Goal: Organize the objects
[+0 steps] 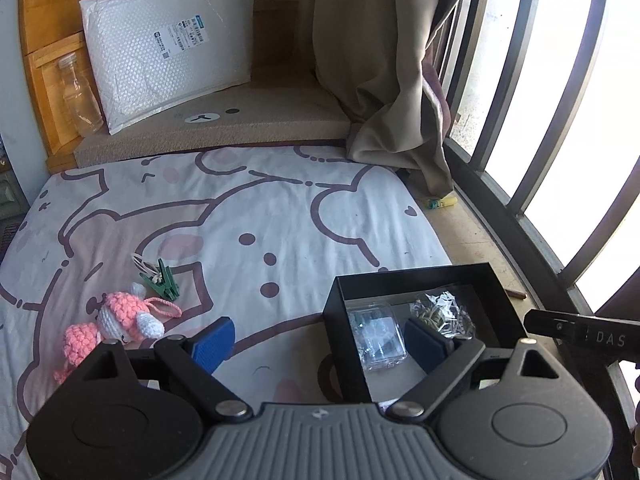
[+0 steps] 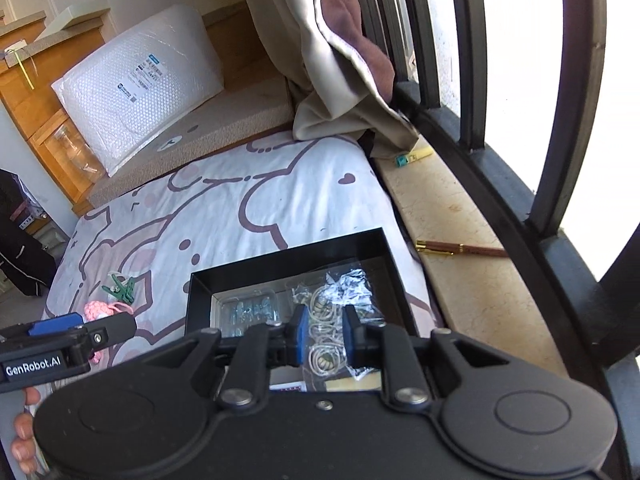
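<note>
An open black box (image 1: 347, 344) (image 2: 280, 257) sits on the patterned bedsheet near the window sill. Inside lie a clear plastic case (image 1: 376, 336) (image 2: 248, 308) and a crinkly bag of rubber bands (image 1: 444, 312) (image 2: 332, 292). My left gripper (image 1: 318, 344) hovers open over the box's left wall, with nothing between its blue pads. A pink crochet toy (image 1: 120, 320) (image 2: 100, 310) and a green clothespin (image 1: 162, 280) (image 2: 120, 284) lie on the sheet to its left. My right gripper (image 2: 326, 332) hangs above the bag, jaws almost together and pinching nothing.
A white bubble mailer (image 1: 168, 48) leans on a beige cushion at the back, beside a glass bottle (image 1: 80, 96). A curtain (image 1: 392, 80) hangs at the back right. On the stone sill along the window bars lie a brown pen (image 2: 460, 249) and a yellow marker (image 1: 442, 202).
</note>
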### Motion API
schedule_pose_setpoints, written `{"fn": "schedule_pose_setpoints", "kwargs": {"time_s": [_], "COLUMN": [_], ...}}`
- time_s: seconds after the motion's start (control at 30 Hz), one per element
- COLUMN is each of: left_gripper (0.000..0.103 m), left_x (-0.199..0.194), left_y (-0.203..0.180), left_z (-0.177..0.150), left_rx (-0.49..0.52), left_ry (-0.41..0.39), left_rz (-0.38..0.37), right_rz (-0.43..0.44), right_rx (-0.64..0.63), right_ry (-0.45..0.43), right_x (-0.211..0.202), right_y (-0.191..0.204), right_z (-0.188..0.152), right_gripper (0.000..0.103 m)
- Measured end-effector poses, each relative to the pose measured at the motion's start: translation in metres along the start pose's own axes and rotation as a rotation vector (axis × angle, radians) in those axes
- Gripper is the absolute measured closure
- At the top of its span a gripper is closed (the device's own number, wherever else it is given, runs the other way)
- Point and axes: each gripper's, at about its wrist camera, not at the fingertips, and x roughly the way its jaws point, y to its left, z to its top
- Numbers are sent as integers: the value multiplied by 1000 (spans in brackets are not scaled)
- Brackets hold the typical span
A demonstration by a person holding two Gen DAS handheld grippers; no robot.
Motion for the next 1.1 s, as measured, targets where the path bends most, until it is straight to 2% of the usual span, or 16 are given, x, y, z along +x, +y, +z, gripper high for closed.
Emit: {"fn": "schedule_pose_setpoints", "kwargs": {"time_s": [0.27, 0.43, 0.53, 0.83, 1.0, 1.1], "left_gripper": [11, 8, 6, 1, 1, 1], "left_x": [-32, -50, -58, -71, -71, -70], "left_y": [-11, -17, -20, -21, -21, -22], "left_z": [0, -3, -7, -19, -25, -29], "left_rx": [47, 90, 113, 129, 145, 148], "left_ry": [-28, -62, -83, -121, -118, -109], "left_rz": [6, 21, 44, 43, 37, 33], "right_rz": [-23, -72, -94, -165, -201, -216], "right_rx": [-53, -87, -94, -114, -132, -133], "right_ry": [-67, -108, -121, -138, -148, -147], "right_x": [-41, -62, -72, -86, -91, -92], "right_y": [12, 14, 13, 8, 9, 9], "right_z": [-5, -10, -14, -32, -38, -42], "right_gripper": [81, 73, 66, 42, 21, 13]}}
